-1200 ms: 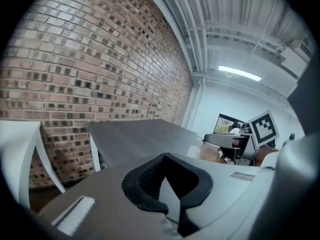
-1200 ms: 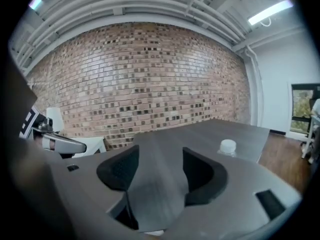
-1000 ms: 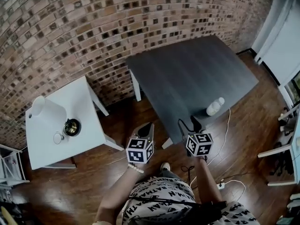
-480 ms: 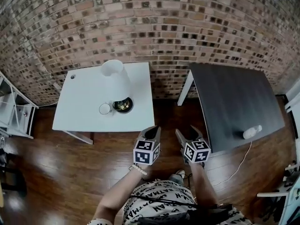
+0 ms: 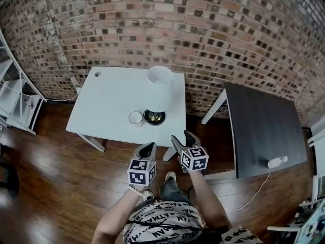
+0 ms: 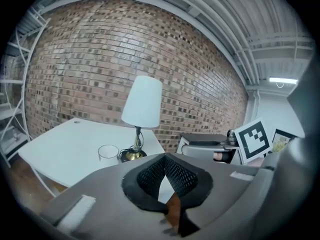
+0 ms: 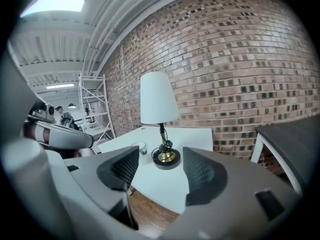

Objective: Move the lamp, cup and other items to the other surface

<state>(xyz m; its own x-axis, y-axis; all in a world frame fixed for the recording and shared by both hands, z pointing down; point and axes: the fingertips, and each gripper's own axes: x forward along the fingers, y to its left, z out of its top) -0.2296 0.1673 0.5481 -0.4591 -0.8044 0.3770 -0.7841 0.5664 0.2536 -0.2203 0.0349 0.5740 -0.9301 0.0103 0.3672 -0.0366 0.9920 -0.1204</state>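
Note:
A lamp with a white shade (image 5: 159,82) and a brass base (image 5: 154,117) stands near the front right corner of the white table (image 5: 101,113). A clear glass cup (image 5: 135,117) sits just left of the base. Both grippers hang over the wood floor, short of the table's front edge. The left gripper (image 5: 148,149) is shut with nothing in it, its tips meeting (image 6: 165,157). My right gripper (image 5: 183,138) is open and empty; the lamp base (image 7: 166,157) and cup (image 7: 138,147) show between and beyond its jaws (image 7: 161,166).
A dark table (image 5: 264,123) stands to the right, with a pale bottle (image 5: 278,161) lying near its front edge. A white metal shelf (image 5: 15,93) is at the far left, the brick wall (image 5: 203,29) behind both tables. A white cable (image 5: 256,187) trails on the floor.
The view has swung from the dark table to the white one. Both grippers travelled leftward with it and now face the lamp and cup. The bottle stays on the dark table.

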